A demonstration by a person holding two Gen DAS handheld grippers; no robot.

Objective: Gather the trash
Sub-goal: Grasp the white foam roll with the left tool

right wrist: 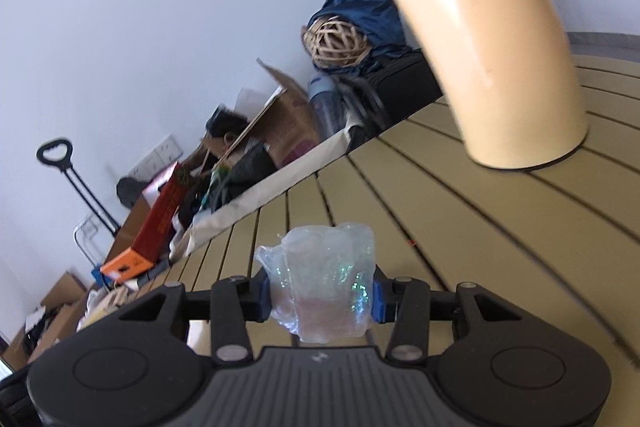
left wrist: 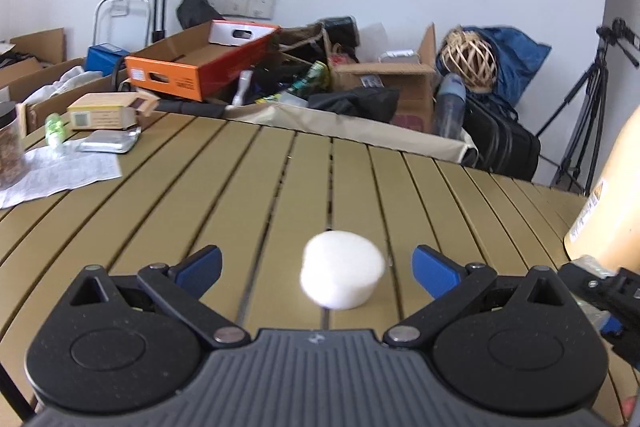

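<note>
1. Left gripper (left wrist: 316, 265): jaws spread wide, blue pads well apart and pressing on nothing.
2. White foam puck (left wrist: 342, 275): a short, round white piece lying between the left gripper's open fingers, nearer the right-hand pad, touching neither; its outline is blurred.
3. Slatted table (left wrist: 224, 195): olive-tan boards with dark gaps, running forward from beneath both grippers.
4. Right gripper (right wrist: 320, 297): jaws drawn in and clamped on the crumpled plastic wrap (right wrist: 320, 283), a clear, glinting wad squeezed between the two blue pads and bulging above and below them.
5. Cream bin (right wrist: 484, 39): a tall, smooth cream-coloured container standing on the table ahead and to the right of the right gripper, well apart from the held wrap; in the left wrist view it appears at the far right edge, beyond that claw's right finger.
6. Printed paper sheet (left wrist: 60, 173): flat on the table far ahead and to the left of the left gripper.
7. Silver foil pouch (left wrist: 108, 142): just beyond the paper sheet, with a small yellow carton (left wrist: 106, 115) behind it.
8. Orange cardboard box (left wrist: 192, 63): past the table's far edge, among other clutter against the white wall.
</note>
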